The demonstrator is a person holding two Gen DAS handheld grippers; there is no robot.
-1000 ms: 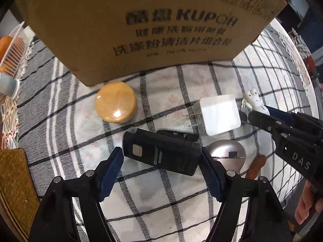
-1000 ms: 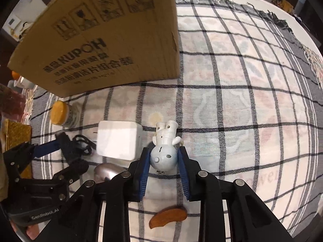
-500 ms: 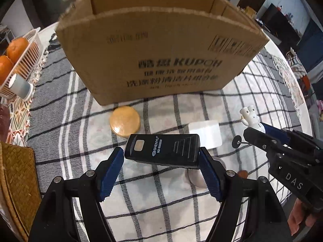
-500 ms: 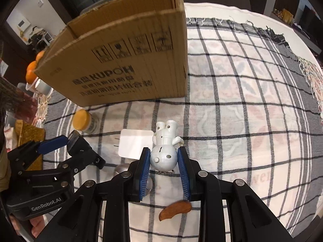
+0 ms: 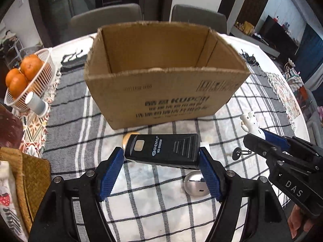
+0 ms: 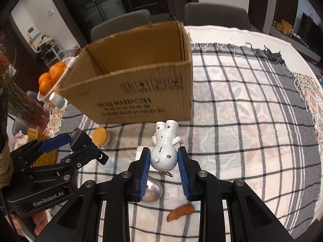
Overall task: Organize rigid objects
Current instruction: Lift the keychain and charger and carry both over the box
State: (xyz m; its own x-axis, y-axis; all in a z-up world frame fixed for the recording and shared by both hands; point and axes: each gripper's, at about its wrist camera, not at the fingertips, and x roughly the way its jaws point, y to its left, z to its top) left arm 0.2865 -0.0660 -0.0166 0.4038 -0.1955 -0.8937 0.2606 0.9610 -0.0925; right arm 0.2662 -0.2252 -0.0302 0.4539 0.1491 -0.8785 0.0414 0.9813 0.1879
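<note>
Holding a black SHENYU battery pack, the left tongs hover before the open cardboard box; right tongs clamp a white figurine. Oranges fill the white basket.

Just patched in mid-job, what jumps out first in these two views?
The big open cardboard box stands mid-table on the checked cloth. In front of it both grippers are loaded: the left gripper clamps a black battery pack, and the right gripper clamps a white figurine. A basket of oranges sits far left.
</note>
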